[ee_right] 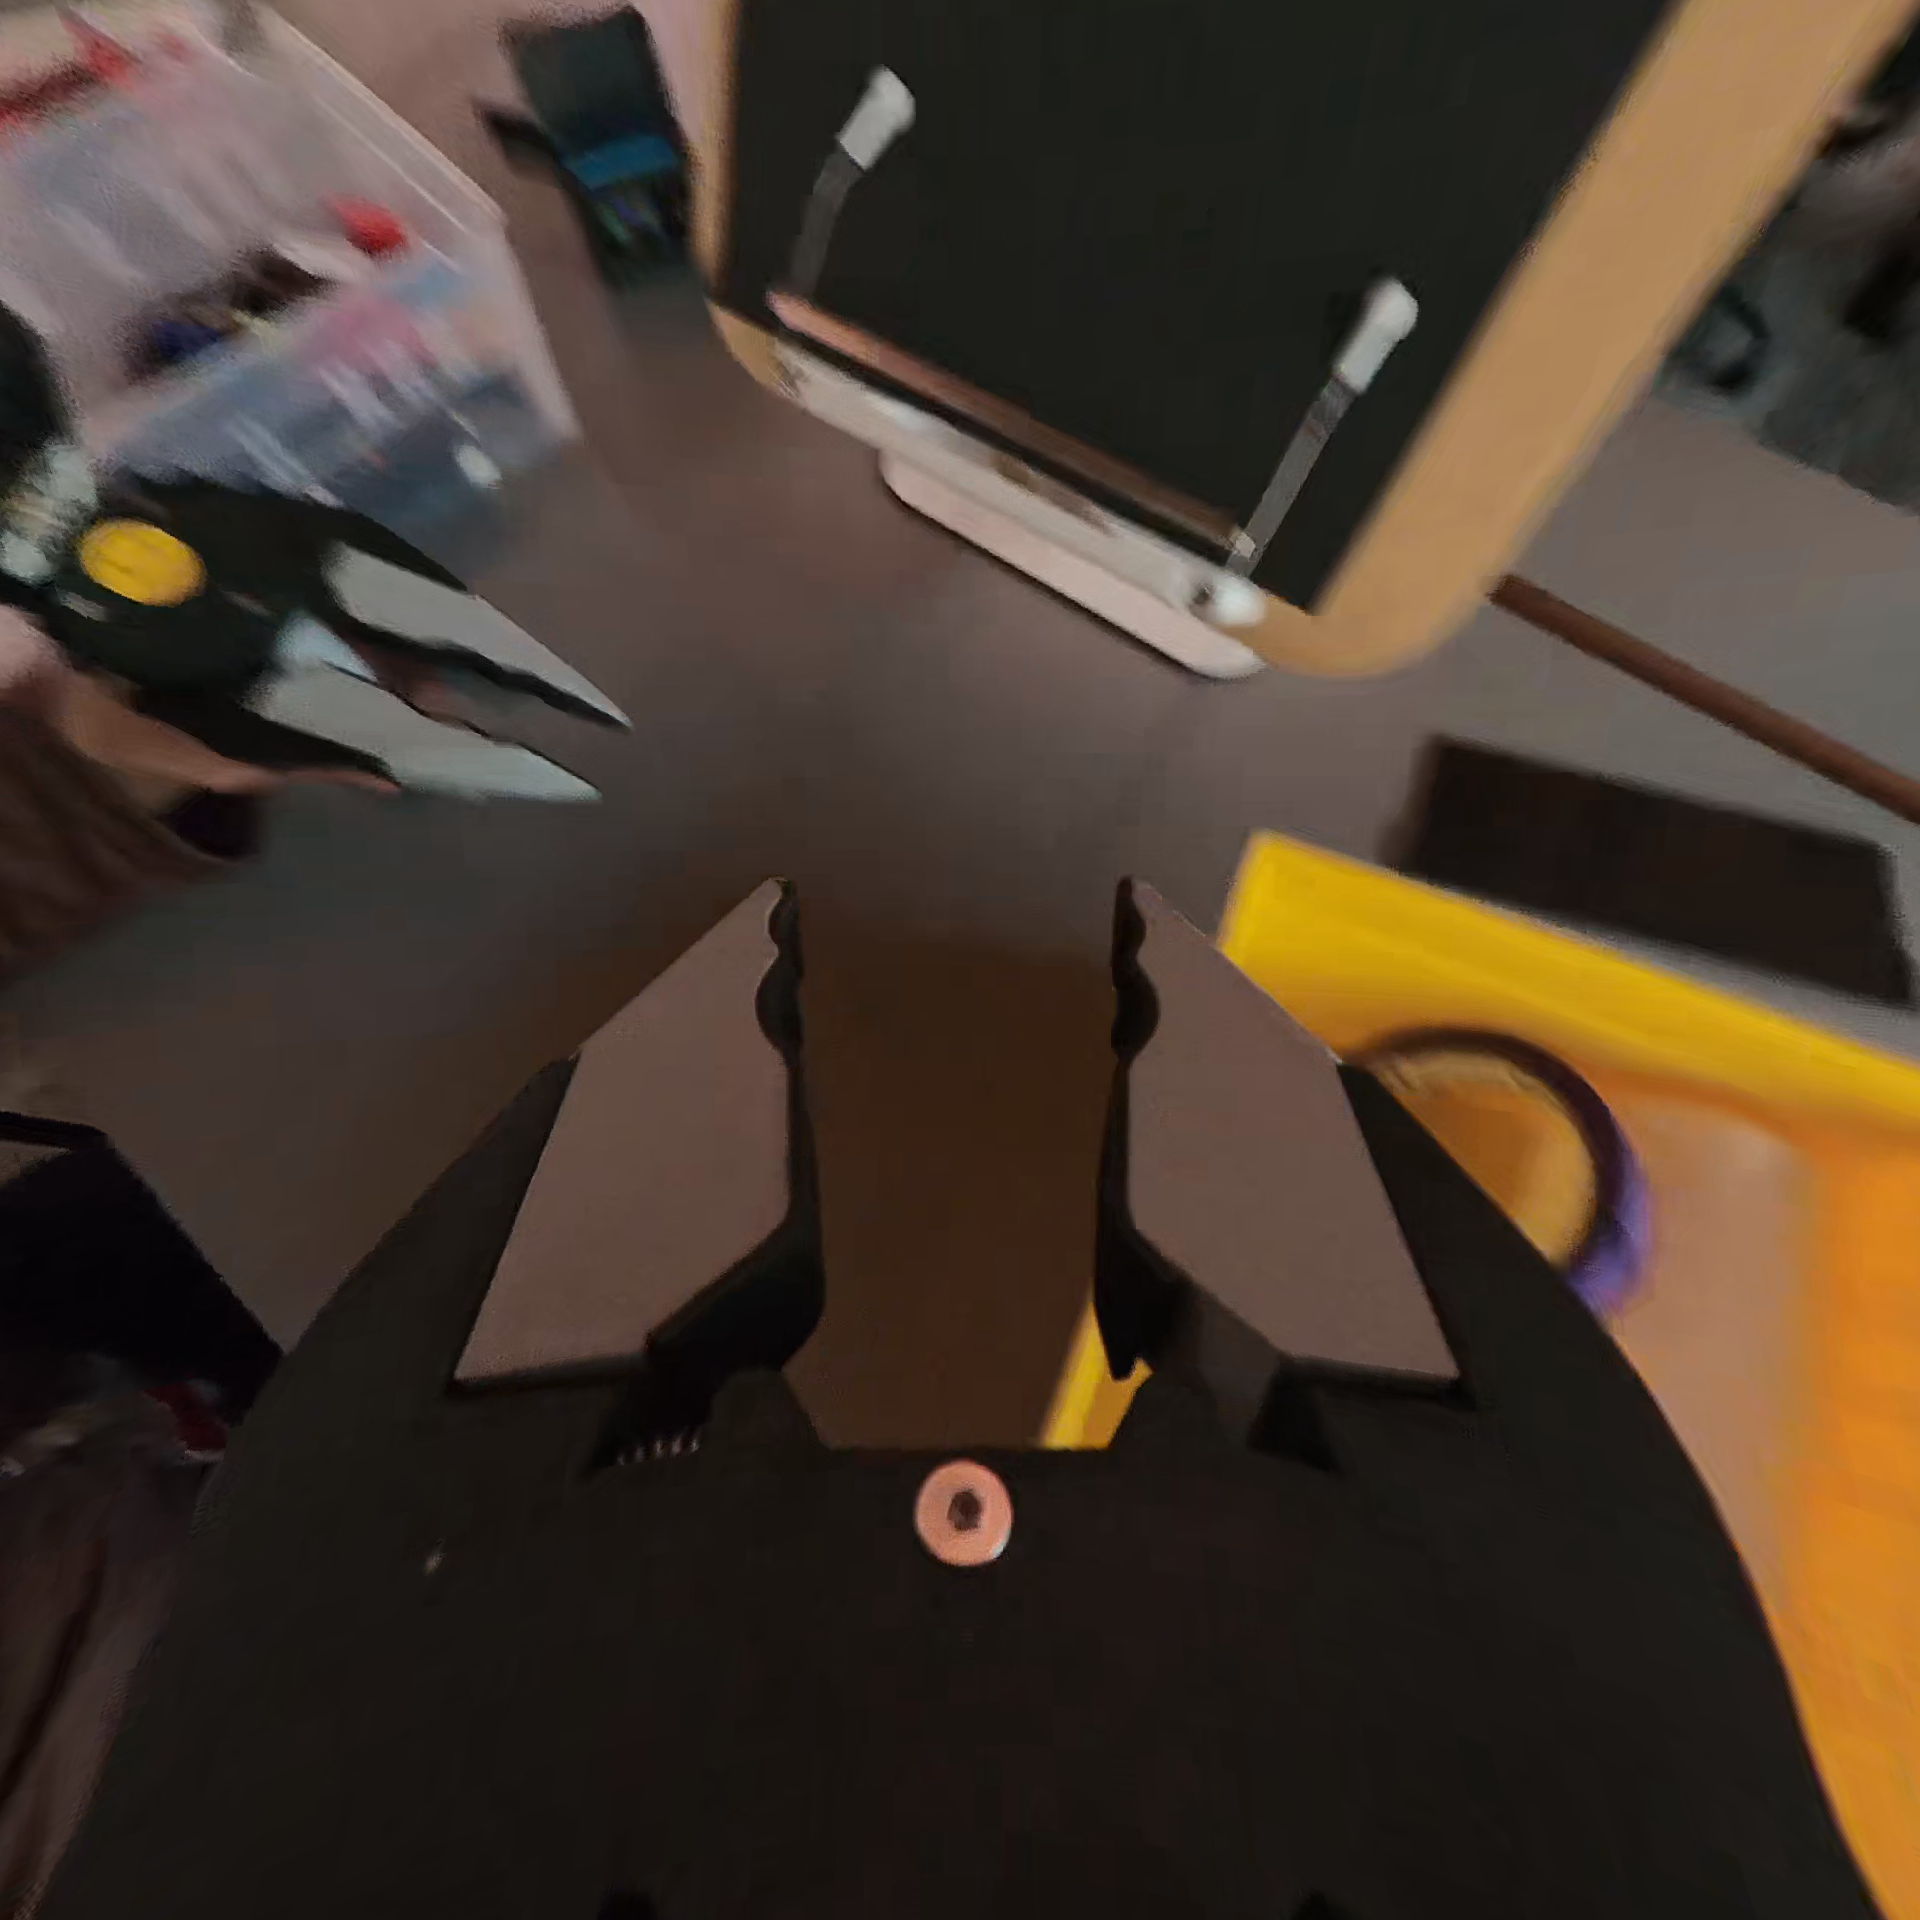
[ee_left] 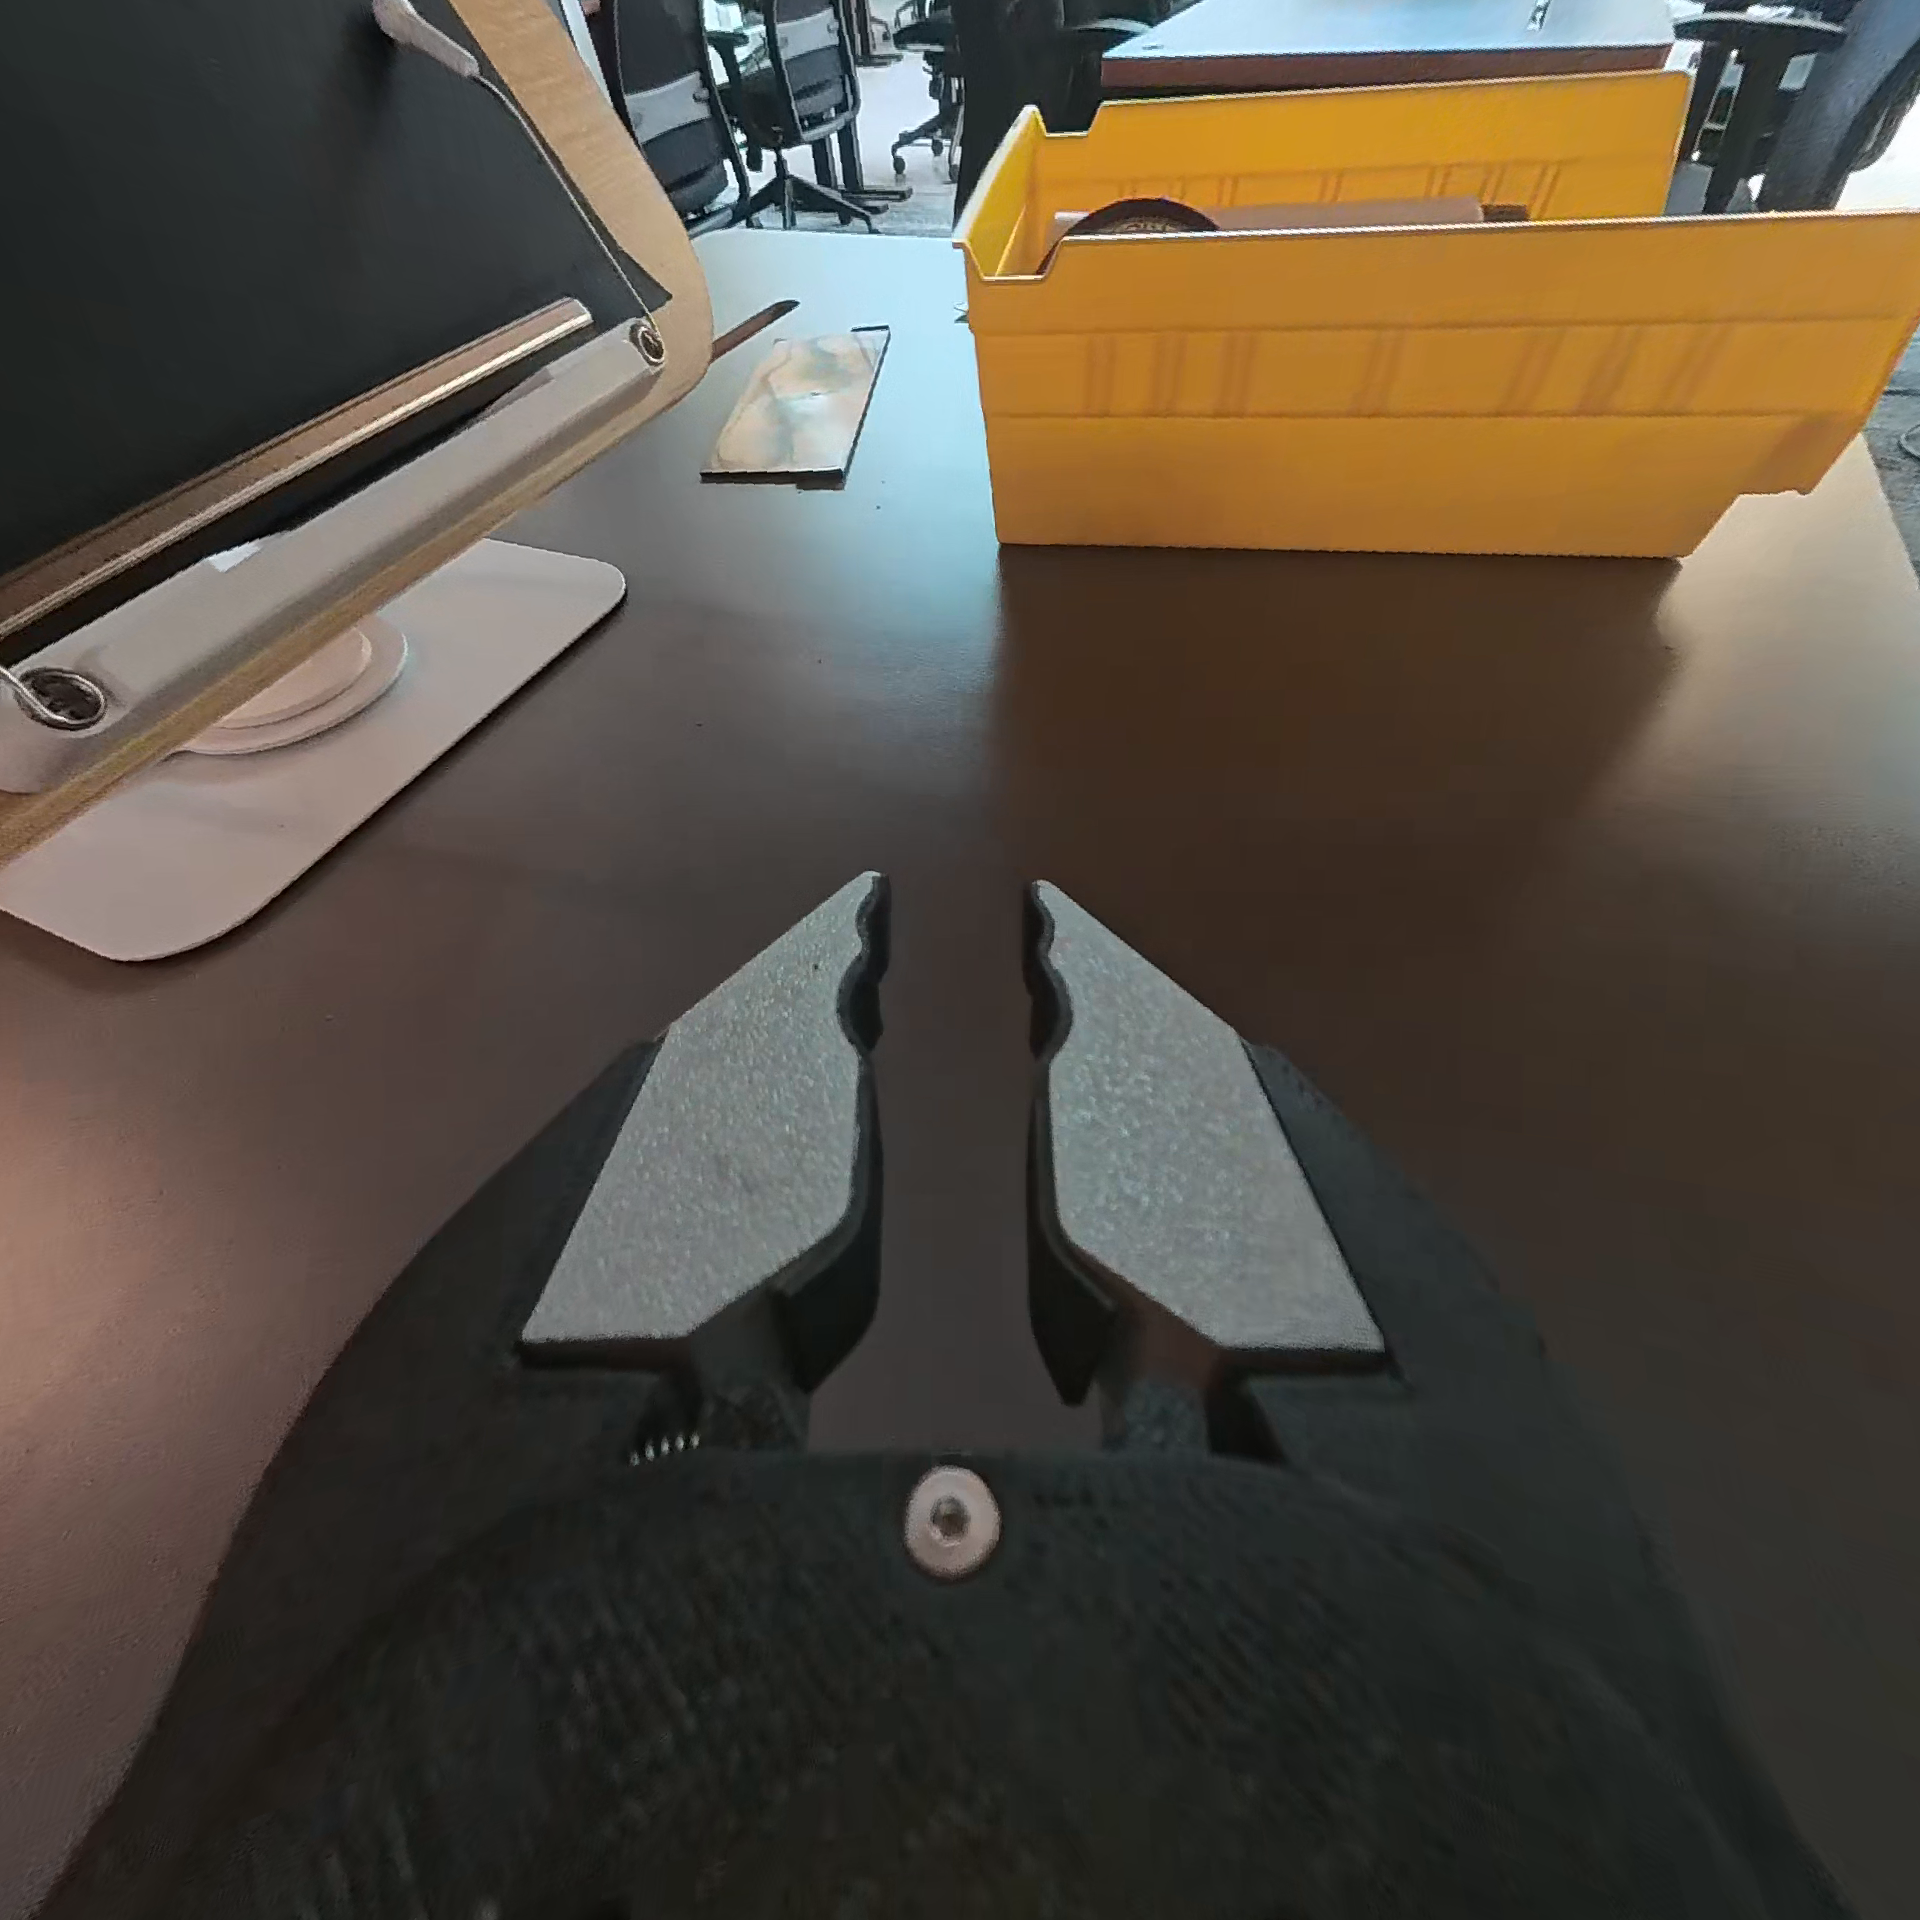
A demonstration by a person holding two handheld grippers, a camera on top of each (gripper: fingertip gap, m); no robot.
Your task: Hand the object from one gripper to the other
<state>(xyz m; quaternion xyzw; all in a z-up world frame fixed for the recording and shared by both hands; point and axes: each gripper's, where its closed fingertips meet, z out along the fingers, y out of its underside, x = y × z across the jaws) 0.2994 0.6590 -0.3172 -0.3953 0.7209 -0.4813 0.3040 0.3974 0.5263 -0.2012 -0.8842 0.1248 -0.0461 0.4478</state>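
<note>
The left gripper [ee_left: 956, 961] is held parted and empty over a dark table [ee_left: 1299, 727], a yellow bin [ee_left: 1351, 416] seen at one o'clock and a tilted stand [ee_left: 291, 343] at ten o'clock. The right gripper [ee_right: 951, 935] is likewise spread, nothing between its fingers. A roll of tape [ee_right: 1538, 1153] is seen in the bin at three o'clock.

Setting: open-plan office | evidence: rows of wheeled mesh office chairs [ee_left: 790, 94] behind the dark desk [ee_left: 1143, 727]; further desks beyond | desk items: tilted stand on a white base [ee_left: 312, 727], yellow parts bin [ee_left: 1351, 416], clear box of blurred small items [ee_right: 260, 312]
</note>
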